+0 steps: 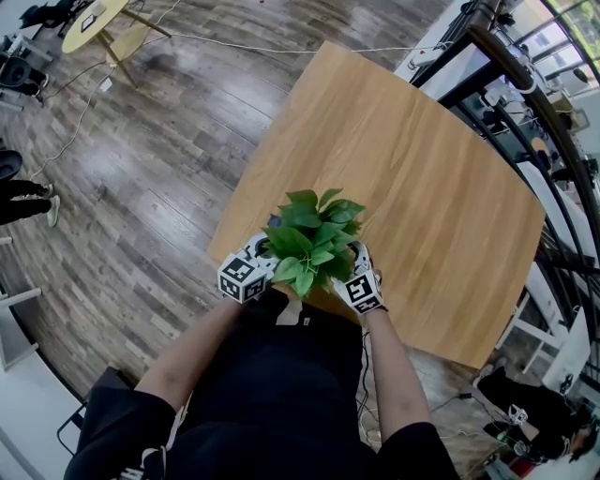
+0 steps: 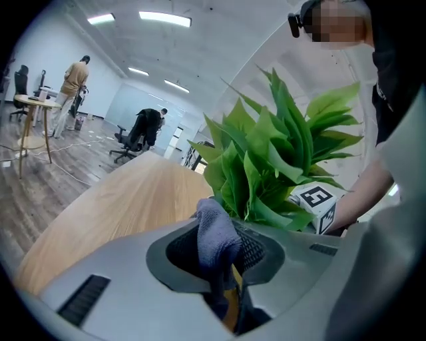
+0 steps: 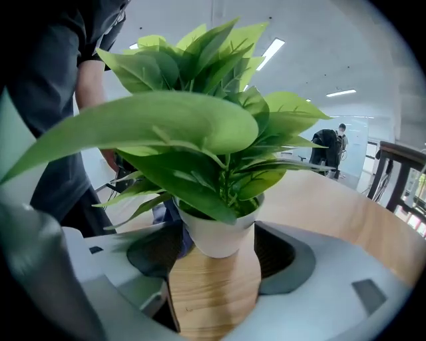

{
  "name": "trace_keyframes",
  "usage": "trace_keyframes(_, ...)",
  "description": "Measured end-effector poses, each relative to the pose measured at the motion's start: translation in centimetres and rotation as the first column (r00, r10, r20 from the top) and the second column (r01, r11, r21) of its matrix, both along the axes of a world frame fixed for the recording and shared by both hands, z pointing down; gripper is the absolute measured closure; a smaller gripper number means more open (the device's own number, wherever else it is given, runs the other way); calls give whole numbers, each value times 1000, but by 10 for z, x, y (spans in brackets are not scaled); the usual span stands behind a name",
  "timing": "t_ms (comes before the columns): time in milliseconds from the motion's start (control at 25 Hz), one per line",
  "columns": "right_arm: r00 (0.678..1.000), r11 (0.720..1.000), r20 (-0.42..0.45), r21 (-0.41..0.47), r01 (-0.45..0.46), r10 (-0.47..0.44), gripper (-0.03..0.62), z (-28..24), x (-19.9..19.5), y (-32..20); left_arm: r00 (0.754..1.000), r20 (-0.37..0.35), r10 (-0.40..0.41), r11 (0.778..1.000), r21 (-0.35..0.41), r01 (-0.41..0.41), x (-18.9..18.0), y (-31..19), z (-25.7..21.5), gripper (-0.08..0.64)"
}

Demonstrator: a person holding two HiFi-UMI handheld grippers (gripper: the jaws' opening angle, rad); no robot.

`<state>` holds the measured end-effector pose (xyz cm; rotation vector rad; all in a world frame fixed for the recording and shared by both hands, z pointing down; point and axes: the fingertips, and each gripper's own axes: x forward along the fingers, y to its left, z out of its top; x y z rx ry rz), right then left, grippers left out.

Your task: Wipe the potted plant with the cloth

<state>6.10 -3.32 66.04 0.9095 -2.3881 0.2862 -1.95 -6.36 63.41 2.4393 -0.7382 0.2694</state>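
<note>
The potted plant [image 1: 314,244], green leaves in a small white pot [image 3: 219,234], stands at the near edge of the wooden table [image 1: 422,169]. My right gripper [image 3: 216,248] has its jaws on either side of the pot, closed against it. In the head view the right gripper [image 1: 352,265] is at the plant's right, partly under the leaves. My left gripper [image 2: 216,230] is shut on a blue-grey cloth [image 2: 214,233], whose bunched end is up against the lower leaves [image 2: 279,166]. From above, the left gripper [image 1: 268,251] is at the plant's left side.
The table edge runs just under both grippers. Wood floor [image 1: 141,187] lies to the left with a cable across it. A dark railing [image 1: 534,84] borders the right. A round yellow table [image 1: 94,21] stands far left; people [image 2: 74,86] and office chairs are in the distance.
</note>
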Motion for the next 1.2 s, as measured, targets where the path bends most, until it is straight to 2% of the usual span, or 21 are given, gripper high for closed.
trace_keyframes(320,999,999,-8,-13,-34,34,275,6,1,1,992,-25,126,990,-56,-127,11,44,-3,463)
trace_keyframes(560,999,999,-20,-5,-43,43,276,1,-2,6,999,-13,48,998,-46,-49,-9,39,4,463)
trace_keyframes(720,999,999,-10,0,-38,38,276,-7,-8,27,999,-17,40,999,-14,-40,-8,23,2,463)
trace_keyframes(840,996,996,8,3,-92,92,276,-8,0,40,999,-31,19,1000,-9,-20,-11,13,-8,463)
trace_keyframes(960,990,990,-13,-7,-142,142,276,-1,17,34,999,-39,-14,1000,-8,14,-14,6,-14,463)
trace_keyframes(1040,992,992,-23,10,-124,124,275,0,21,24,999,-28,-26,1000,9,27,-16,3,-11,463)
trace_keyframes(1200,1000,1000,-23,15,-17,17,275,-6,5,15,999,-23,-43,999,-9,43,-13,2,-7,463)
